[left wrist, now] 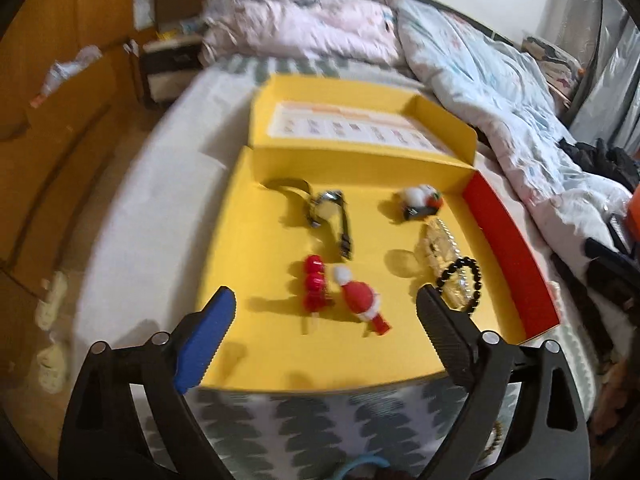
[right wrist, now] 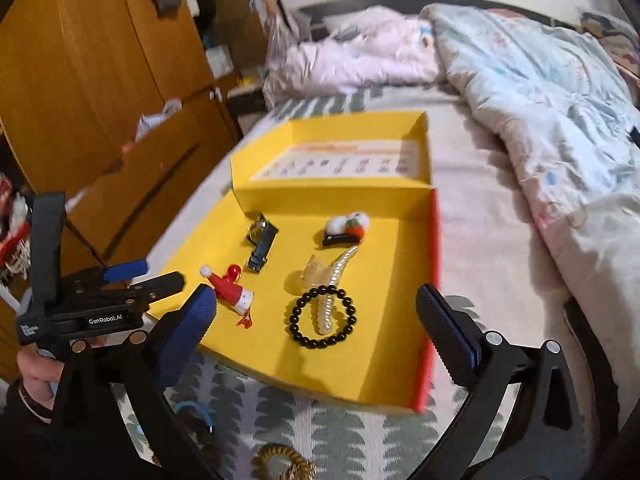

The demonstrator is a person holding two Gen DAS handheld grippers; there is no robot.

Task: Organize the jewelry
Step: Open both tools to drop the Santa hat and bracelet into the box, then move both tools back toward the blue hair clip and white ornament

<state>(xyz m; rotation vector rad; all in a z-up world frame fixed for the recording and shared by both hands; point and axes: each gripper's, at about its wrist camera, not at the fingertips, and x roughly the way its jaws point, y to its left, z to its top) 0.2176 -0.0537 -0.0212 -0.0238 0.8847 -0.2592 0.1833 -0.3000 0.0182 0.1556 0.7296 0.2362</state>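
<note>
A yellow box (left wrist: 264,344) lies open on the bed, its lid folded back. Inside it are a black-strap watch (left wrist: 326,210), a snowman hair clip (left wrist: 420,200), a pearl clip (left wrist: 438,240), a black bead bracelet (left wrist: 460,284), a red clip (left wrist: 314,284) and a Santa clip (left wrist: 362,300). My left gripper (left wrist: 326,294) hangs open over the box's near edge, nothing between its fingers. My right gripper (right wrist: 316,294) is open too, above the bead bracelet (right wrist: 322,318) and pearl clip (right wrist: 334,280), touching neither. In the right wrist view the left gripper (right wrist: 164,272) sits left of the Santa clip (right wrist: 232,290).
On the patterned sheet in front of the box lie a blue hair tie (right wrist: 196,408) and a gold coil tie (right wrist: 280,460). Rumpled quilts (right wrist: 540,100) fill the bed's far and right side. A wooden wardrobe (right wrist: 100,60) stands to the left. A hand (right wrist: 36,368) holds the left gripper.
</note>
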